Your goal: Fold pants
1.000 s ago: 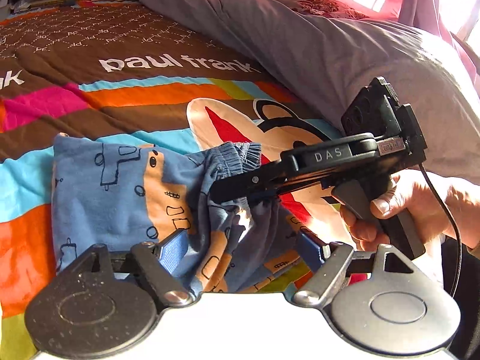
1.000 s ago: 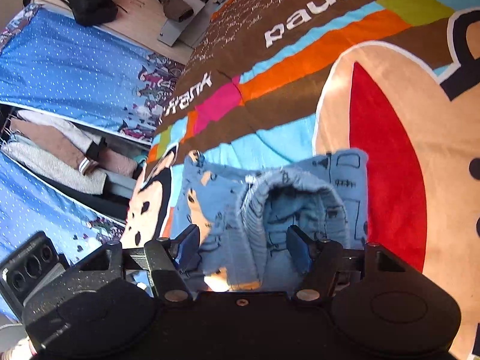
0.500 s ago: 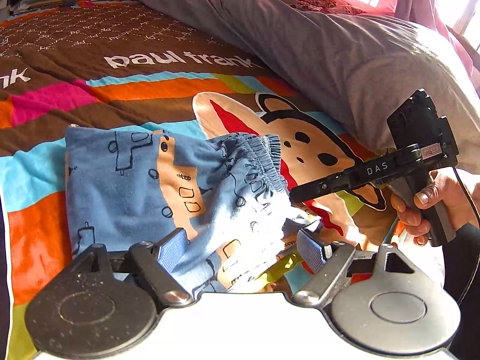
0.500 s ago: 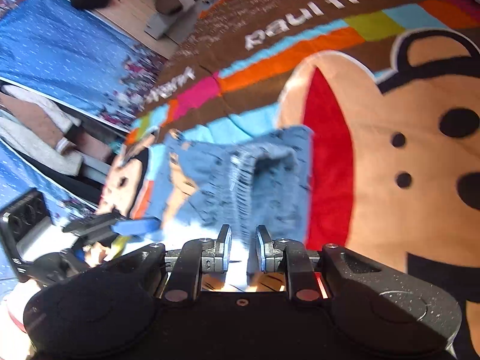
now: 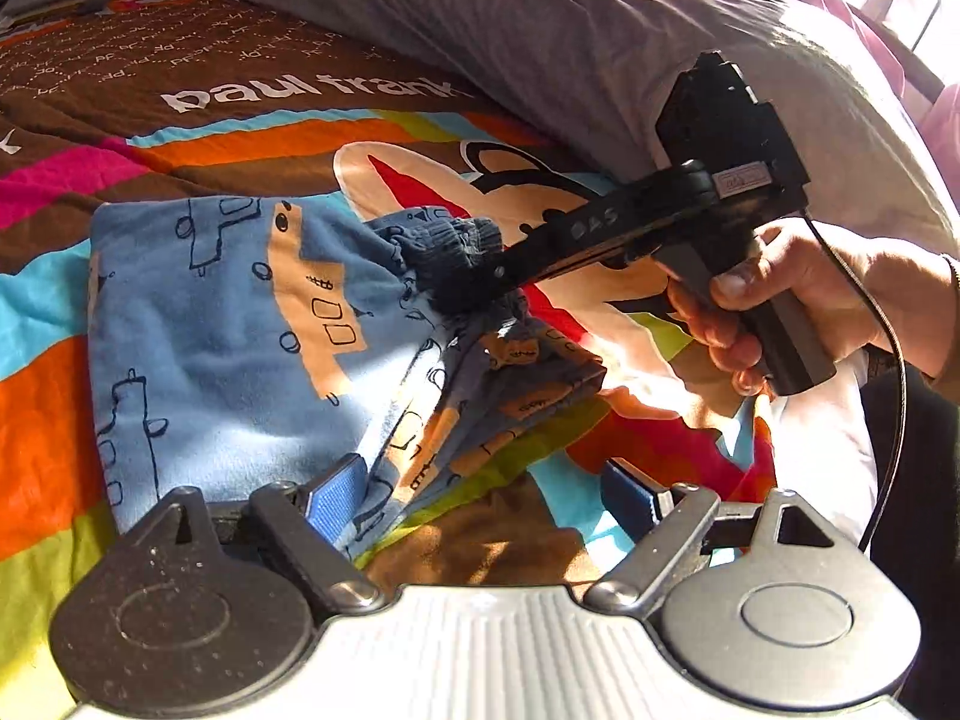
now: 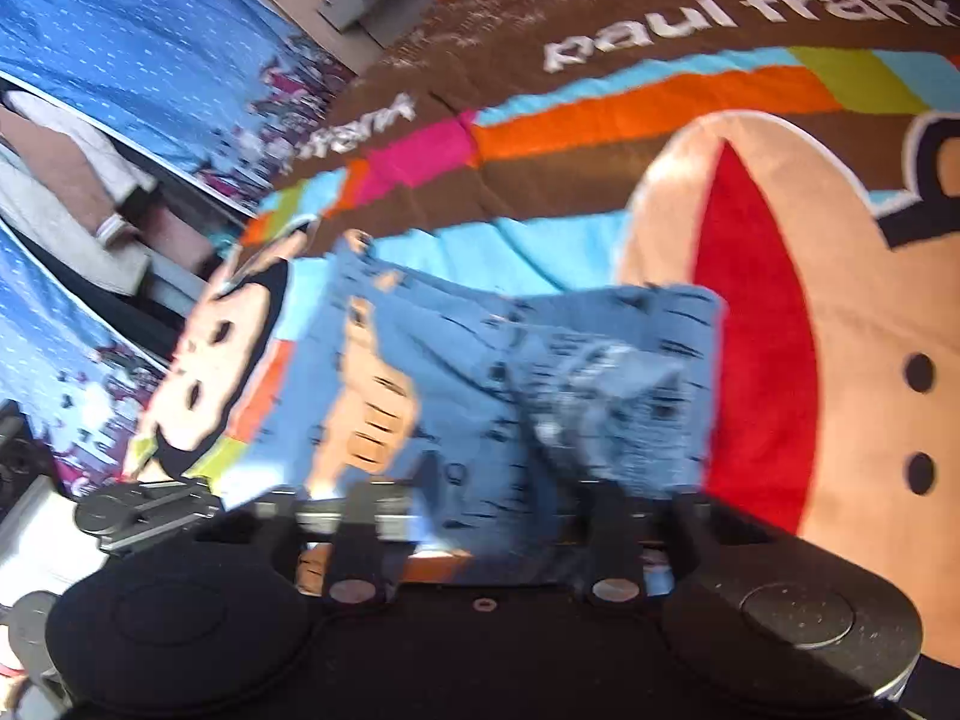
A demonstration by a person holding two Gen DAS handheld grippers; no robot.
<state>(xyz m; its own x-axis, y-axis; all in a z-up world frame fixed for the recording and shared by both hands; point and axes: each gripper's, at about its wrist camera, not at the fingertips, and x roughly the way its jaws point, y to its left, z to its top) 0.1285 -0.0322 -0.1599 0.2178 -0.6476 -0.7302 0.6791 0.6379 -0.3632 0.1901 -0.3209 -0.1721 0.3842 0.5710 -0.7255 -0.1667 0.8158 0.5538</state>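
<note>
Small blue pants (image 5: 228, 324) with tan and dark prints lie folded on the striped bedspread; they also show in the right wrist view (image 6: 480, 360). My left gripper (image 5: 480, 492) is open, its blue pads either side of the pants' near edge, gripping nothing. My right gripper (image 5: 474, 288) reaches in from the right onto the gathered waistband (image 5: 444, 246). In its own blurred view the right gripper (image 6: 486, 516) has its fingers spread wide with pants cloth between them.
A grey duvet (image 5: 540, 42) is heaped along the far right of the bed. The bedspread (image 5: 300, 138) has a monkey face and "paul frank" lettering. Beyond the bed's edge hang blue patterned sheets (image 6: 120, 48) and folded clothes.
The right gripper, shut half a second ago, now has its fingers spread and has moved back onto the waistband. The left gripper stays open and has shifted slightly.
</note>
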